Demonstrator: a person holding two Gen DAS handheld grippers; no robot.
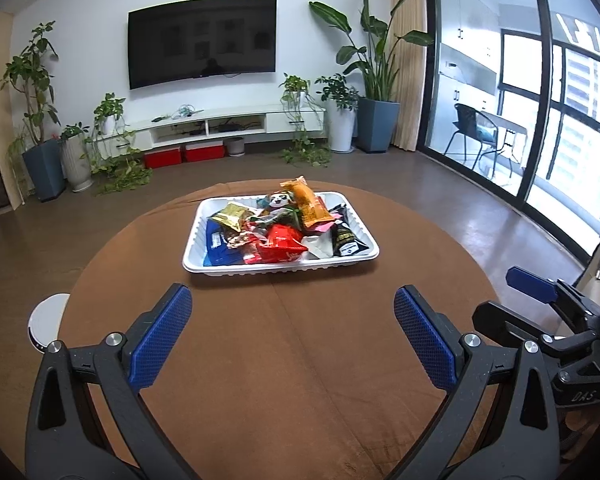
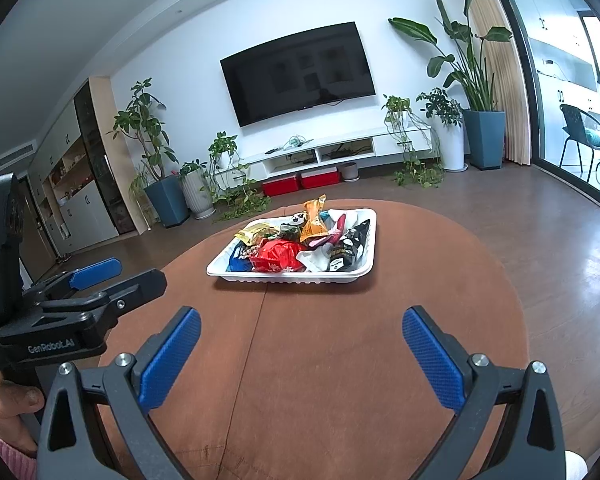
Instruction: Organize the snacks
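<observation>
A white plastic tray (image 1: 236,270) sits on the round brown table (image 1: 284,360), heaped with several snack packets: an orange one (image 1: 309,204), a red one (image 1: 280,242), a gold one (image 1: 232,216), a black one (image 1: 346,236). The tray also shows in the right wrist view (image 2: 360,272). My left gripper (image 1: 294,316) is open and empty, held over the table short of the tray. My right gripper (image 2: 302,336) is open and empty, also short of the tray. The right gripper shows at the right edge of the left wrist view (image 1: 532,284); the left gripper shows at the left of the right wrist view (image 2: 96,272).
A white round object (image 1: 48,320) lies beyond the table's left edge. Behind are a wall TV (image 1: 202,42), a low white console (image 1: 228,122), red boxes (image 1: 184,156), potted plants (image 1: 44,168) and glass doors (image 1: 540,100).
</observation>
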